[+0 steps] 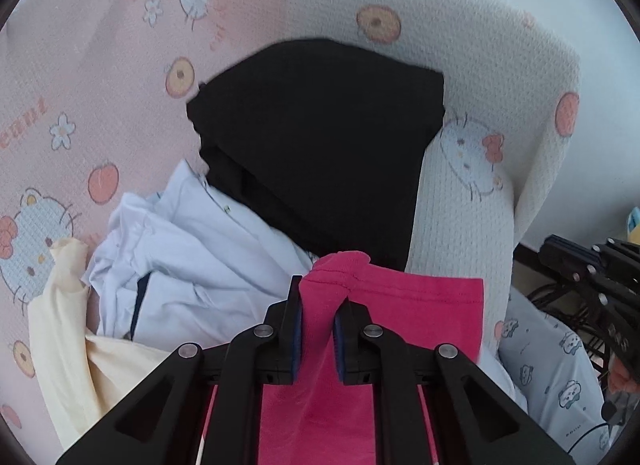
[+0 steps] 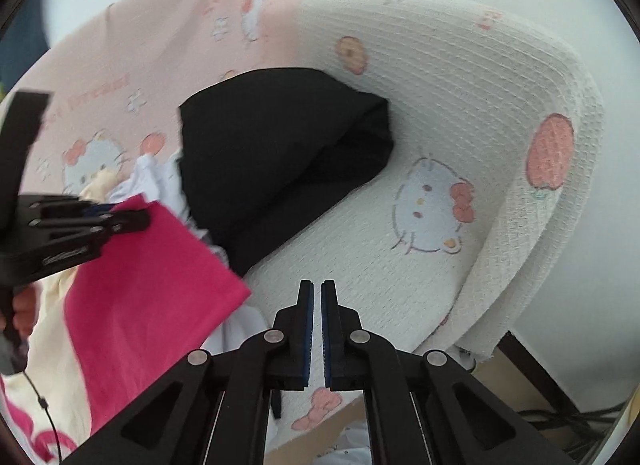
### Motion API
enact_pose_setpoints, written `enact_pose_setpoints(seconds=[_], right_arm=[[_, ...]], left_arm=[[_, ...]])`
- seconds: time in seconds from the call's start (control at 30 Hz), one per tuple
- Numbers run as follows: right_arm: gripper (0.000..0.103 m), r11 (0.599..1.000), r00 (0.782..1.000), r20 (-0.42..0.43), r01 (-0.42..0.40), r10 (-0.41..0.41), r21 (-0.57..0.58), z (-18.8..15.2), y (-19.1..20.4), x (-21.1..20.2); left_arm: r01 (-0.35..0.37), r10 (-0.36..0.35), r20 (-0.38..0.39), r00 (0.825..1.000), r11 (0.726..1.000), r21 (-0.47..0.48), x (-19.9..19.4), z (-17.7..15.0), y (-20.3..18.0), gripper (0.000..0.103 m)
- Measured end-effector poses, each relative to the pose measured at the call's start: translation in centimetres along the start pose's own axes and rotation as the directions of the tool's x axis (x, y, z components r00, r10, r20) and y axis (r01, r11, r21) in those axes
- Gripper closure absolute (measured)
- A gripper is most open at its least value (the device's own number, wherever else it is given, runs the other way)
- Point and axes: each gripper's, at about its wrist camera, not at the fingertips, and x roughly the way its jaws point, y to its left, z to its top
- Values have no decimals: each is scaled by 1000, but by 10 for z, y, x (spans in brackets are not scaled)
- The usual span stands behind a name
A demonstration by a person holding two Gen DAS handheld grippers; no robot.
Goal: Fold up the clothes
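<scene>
A bright pink garment (image 1: 384,297) hangs from my left gripper (image 1: 318,289), which is shut on its edge. In the right wrist view the same pink garment (image 2: 152,297) droops at the left under the left gripper (image 2: 132,221). A folded black garment (image 1: 320,145) lies on the chair seat behind it, also seen as the black garment (image 2: 280,153) in the right wrist view. My right gripper (image 2: 317,289) is shut with nothing between its fingers, above the white cat-print cover (image 2: 400,265). A crumpled pale blue shirt (image 1: 180,257) and a cream garment (image 1: 72,329) lie at the left.
The armchair wears a pink and white cat-print cover (image 1: 500,85), its curved back (image 2: 500,77) rising behind the clothes. A pale blue printed cloth (image 1: 560,365) lies at the lower right, beside the right gripper (image 1: 600,265). A dark chair leg (image 2: 532,365) and cables (image 2: 560,417) sit below.
</scene>
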Motion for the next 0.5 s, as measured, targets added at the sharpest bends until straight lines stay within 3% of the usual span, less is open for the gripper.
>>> enact_pose_setpoints(seconds=[0.1, 0.23, 0.3, 0.33, 0.37, 0.43, 0.5], right_arm=[[102, 999, 999, 3, -35, 35, -25, -5, 15, -2], [101, 996, 997, 5, -78, 78, -46, -9, 33, -6], [100, 994, 995, 6, -95, 95, -44, -9, 41, -10], [98, 994, 995, 9, -99, 100, -47, -9, 45, -13], [95, 993, 994, 12, -104, 104, -50, -9, 49, -17], [76, 992, 993, 23, -115, 116, -52, -8, 56, -25], [71, 990, 990, 45, -132, 135, -55, -7, 63, -33]], left_arm=[[36, -36, 0, 999, 997, -71, -4, -3, 7, 89], [157, -152, 41, 987, 966, -204, -19, -10, 24, 67], [182, -167, 79, 983, 947, -264, -30, -13, 34, 53], [186, -166, 94, 982, 939, -289, -34, -15, 39, 52], [186, -161, 104, 981, 933, -307, -39, -16, 42, 52], [178, -151, 109, 982, 933, -312, -47, -19, 47, 52], [165, -133, 118, 984, 930, -328, -54, -24, 51, 52]])
